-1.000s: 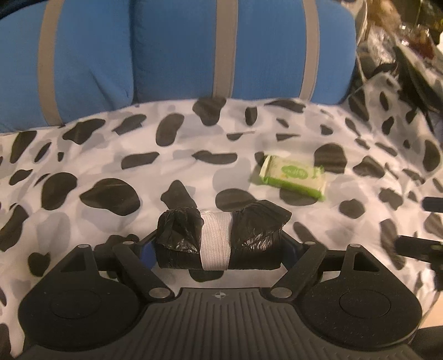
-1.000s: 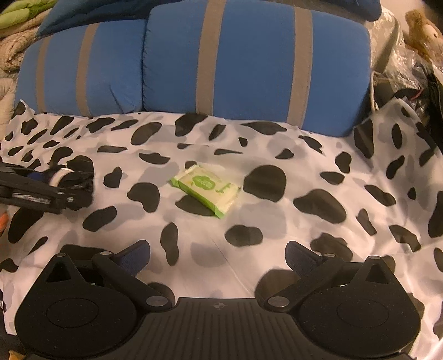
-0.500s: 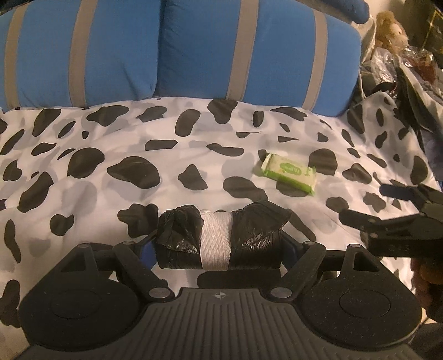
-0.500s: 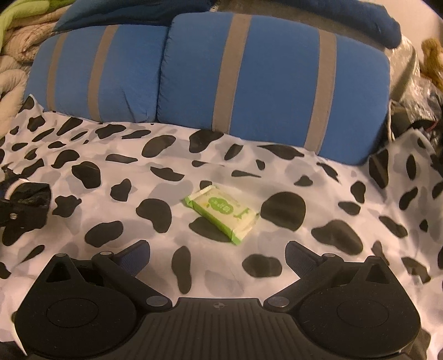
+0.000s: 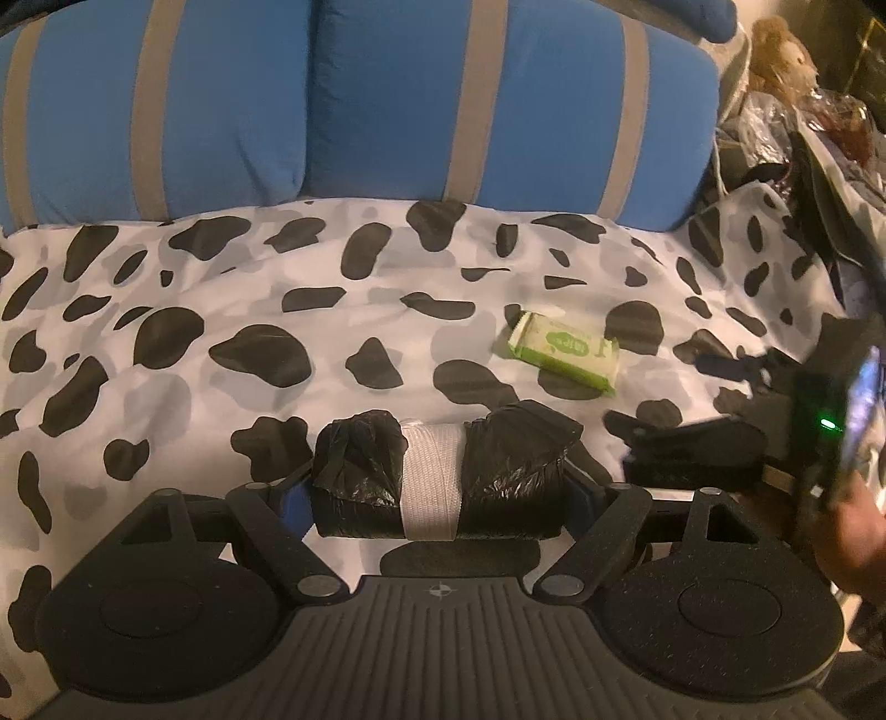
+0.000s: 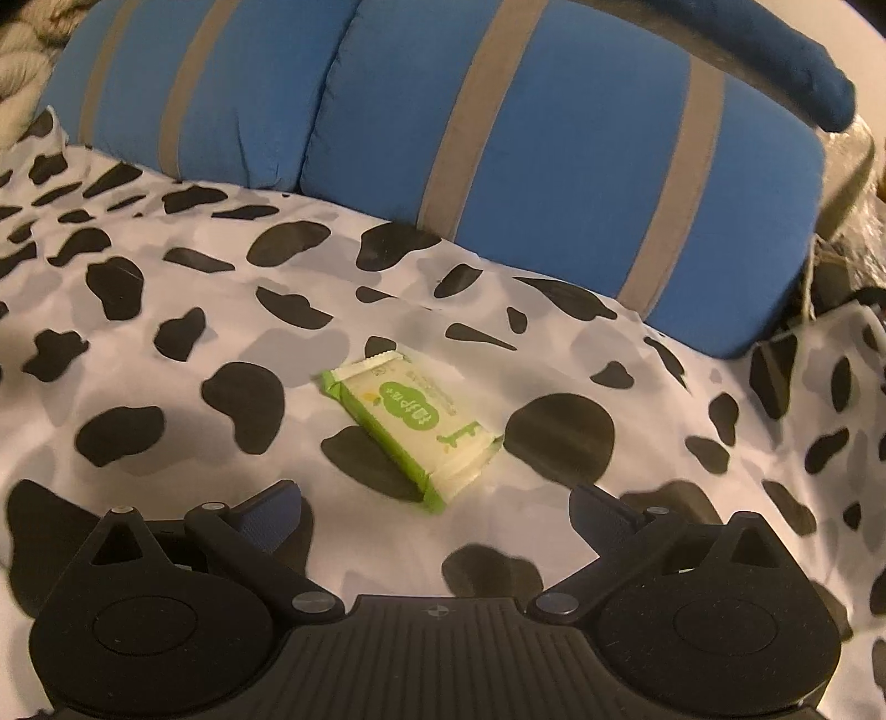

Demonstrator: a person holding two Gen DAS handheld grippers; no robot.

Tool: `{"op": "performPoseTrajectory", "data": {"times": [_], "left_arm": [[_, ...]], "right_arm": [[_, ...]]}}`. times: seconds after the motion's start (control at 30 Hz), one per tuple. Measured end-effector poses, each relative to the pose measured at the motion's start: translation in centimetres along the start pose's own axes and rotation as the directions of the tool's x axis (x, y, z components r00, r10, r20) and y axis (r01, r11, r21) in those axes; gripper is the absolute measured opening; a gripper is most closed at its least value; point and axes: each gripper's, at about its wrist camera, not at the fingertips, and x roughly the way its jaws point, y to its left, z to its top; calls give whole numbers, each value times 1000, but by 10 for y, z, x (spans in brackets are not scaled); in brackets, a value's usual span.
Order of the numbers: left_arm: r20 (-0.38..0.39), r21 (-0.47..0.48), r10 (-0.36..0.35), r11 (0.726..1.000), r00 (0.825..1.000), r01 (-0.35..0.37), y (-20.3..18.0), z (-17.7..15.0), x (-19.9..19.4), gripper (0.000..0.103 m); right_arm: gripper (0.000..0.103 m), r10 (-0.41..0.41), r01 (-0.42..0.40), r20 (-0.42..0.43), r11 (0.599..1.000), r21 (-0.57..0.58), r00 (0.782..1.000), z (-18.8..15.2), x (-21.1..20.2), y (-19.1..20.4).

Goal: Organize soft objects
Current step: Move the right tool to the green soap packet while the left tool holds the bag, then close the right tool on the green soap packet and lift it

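Observation:
My left gripper [image 5: 437,493] is shut on a black plastic bundle [image 5: 498,465] wrapped with a white band, held just above the cow-print sheet [image 5: 221,288]. A green and white tissue pack [image 5: 565,354] lies on the sheet ahead and to the right of it. In the right wrist view the same tissue pack [image 6: 412,423] lies just ahead of my right gripper [image 6: 434,504], which is open and empty, its fingers either side of the pack's near end. The right gripper also shows at the right edge of the left wrist view [image 5: 709,448].
Two blue cushions with grey stripes [image 5: 387,105] [image 6: 554,155] stand along the back of the sheet. Cluttered bags and a stuffed toy [image 5: 781,50] sit at the far right. Beige blankets [image 6: 22,39] lie at the far left.
My right gripper has moved forward and closer to the tissue pack. My left gripper still holds the black bundle and has shifted a little left and back; the right gripper now shows nearer in its view.

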Motion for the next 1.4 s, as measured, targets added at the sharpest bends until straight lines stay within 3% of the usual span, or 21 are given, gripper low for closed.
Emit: {"op": "performPoseTrajectory", "data": {"times": [0.2, 0.63, 0.87, 1.07, 1.2, 1.4], "left_arm": [[-6, 29, -5, 1000, 1000, 5, -5, 3, 2, 82], [-24, 82, -25, 996, 999, 26, -16, 6, 9, 82], [-30, 92, -25, 995, 999, 27, -20, 7, 13, 82], [-37, 99, -23, 995, 999, 27, -21, 7, 15, 82], [-41, 105, -19, 994, 999, 23, -22, 7, 17, 82], [-46, 102, -4, 995, 999, 9, -22, 7, 20, 82]], "right_arm": [[93, -11, 11, -4, 999, -53, 1000, 3, 29, -2], [85, 28, -28, -1, 994, -109, 1000, 20, 75, 0], [74, 59, -60, -10, 996, -66, 998, 25, 95, -6], [72, 135, -135, -34, 991, 3, 990, 27, 103, -15], [53, 192, -190, -53, 981, 35, 980, 26, 101, -16], [51, 191, -190, -101, 982, 18, 976, 25, 87, -8]]}}
